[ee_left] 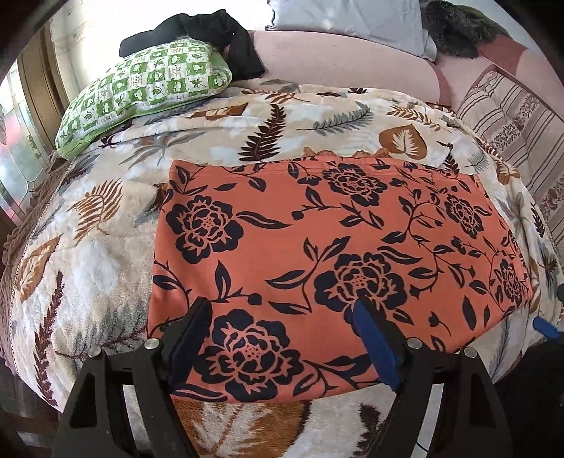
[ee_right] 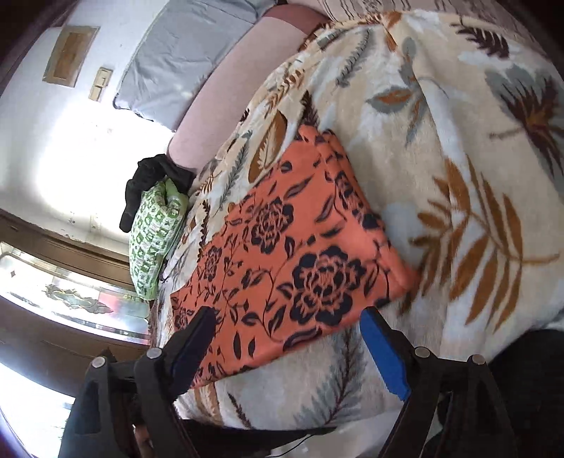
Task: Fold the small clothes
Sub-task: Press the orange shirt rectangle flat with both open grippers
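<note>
An orange cloth with black flowers (ee_left: 335,239) lies folded flat in a rectangle on the leaf-print blanket (ee_left: 105,218). My left gripper (ee_left: 282,310) is open and empty, its fingers just above the cloth's near edge. The right gripper's blue fingertip (ee_left: 544,329) shows at the cloth's right side. In the right wrist view the same cloth (ee_right: 289,257) lies flat, seen from its right end. My right gripper (ee_right: 285,317) is open and empty, hovering over the cloth's near corner.
A green patterned pillow (ee_left: 141,91) with a black garment (ee_left: 211,28) on it lies at the bed's far left. A pink bolster (ee_left: 335,60), a grey pillow (ee_left: 352,21) and a striped cushion (ee_left: 511,116) line the back. A window (ee_right: 70,289) is at the left.
</note>
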Tool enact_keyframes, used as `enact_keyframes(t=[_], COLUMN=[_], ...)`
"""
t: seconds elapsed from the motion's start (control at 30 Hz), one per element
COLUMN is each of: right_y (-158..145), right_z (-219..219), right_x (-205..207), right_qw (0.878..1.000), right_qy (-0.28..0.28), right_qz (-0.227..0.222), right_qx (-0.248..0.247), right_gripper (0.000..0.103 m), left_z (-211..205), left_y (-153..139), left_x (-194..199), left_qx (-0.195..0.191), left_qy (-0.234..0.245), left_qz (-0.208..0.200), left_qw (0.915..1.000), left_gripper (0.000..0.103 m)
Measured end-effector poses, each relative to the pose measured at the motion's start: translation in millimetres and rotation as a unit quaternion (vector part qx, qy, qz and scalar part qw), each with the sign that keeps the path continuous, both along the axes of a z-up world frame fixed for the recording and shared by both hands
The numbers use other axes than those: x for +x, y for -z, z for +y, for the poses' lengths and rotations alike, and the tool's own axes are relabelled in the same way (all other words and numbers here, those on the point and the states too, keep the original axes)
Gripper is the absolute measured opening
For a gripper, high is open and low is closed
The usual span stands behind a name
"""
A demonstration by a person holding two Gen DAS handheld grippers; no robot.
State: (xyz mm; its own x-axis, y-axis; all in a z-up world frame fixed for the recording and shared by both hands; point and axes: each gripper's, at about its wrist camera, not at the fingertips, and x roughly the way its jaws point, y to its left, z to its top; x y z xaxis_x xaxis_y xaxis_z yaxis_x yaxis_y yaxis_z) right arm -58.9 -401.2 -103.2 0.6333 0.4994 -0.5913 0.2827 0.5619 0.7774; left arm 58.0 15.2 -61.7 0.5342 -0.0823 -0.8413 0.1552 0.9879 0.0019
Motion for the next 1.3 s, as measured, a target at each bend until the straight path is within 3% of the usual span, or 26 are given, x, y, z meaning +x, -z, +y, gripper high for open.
enact_keyframes(t=[0.13,0.43,0.53,0.63,0.73,0.77,0.8,0.83,0.9,1.07,1.13,1.2,1.27,1.3], right_y=[28,62,55,68,63,62,62,63,61,17,45,56,35,22], right_z=[3,-10,-13,-26,-29,-30,-30,-30,-31,-16,-16,-25,-32,-35], right_x=[-14,6,12,12,15,17,21,27,31,21,24,15,11,7], right_qw=[0.997,0.983,0.987,0.977,0.978,0.978,0.979,0.98,0.983,0.994,0.993,0.992,0.994,0.994], right_qy=[0.031,0.094,0.098,0.13,0.137,0.14,0.137,0.133,0.135,0.109,0.098,0.112,0.1,0.099], right_qz=[0.017,0.022,0.006,0.007,0.003,0.0,-0.001,0.004,0.018,-0.006,0.058,0.051,0.04,0.031], right_qx=[0.064,0.155,0.127,0.169,0.155,0.154,0.152,0.15,0.123,-0.014,-0.03,0.032,0.0,-0.021], right_gripper=[0.086,0.087,0.087,0.087,0.085,0.082,0.063,0.033,0.01,0.008,0.014,0.016,0.054,0.086], left_z=[-8,-21,-24,-28,-35,-36,-38,-40,-42,-43,-49,-52,-53,-52], left_y=[-4,-7,-2,9,16,19,21,23,24,20,34,44,44,44], left_x=[-2,-1,4,11,15,16,17,18,18,20,29,33,32,33], left_qx=[-0.001,-0.001,-0.006,-0.013,-0.009,-0.006,-0.003,-0.001,0.001,-0.01,0.001,0.014,0.015,0.013], left_qy=[0.004,0.013,0.011,0.01,0.015,0.016,0.018,0.019,0.019,0.019,0.02,0.026,0.027,0.027], left_qz=[0.0,0.002,0.004,0.022,0.026,0.027,0.03,0.032,0.031,0.008,0.035,0.04,0.029,0.028], left_qw=[1.0,0.9999,0.9999,0.9996,0.9995,0.9995,0.9994,0.9993,0.9993,0.9997,0.9992,0.9988,0.9991,0.9991], left_gripper=[0.083,0.083,0.083,0.083,0.083,0.083,0.083,0.083,0.083,0.083,0.083,0.085,0.087,0.088])
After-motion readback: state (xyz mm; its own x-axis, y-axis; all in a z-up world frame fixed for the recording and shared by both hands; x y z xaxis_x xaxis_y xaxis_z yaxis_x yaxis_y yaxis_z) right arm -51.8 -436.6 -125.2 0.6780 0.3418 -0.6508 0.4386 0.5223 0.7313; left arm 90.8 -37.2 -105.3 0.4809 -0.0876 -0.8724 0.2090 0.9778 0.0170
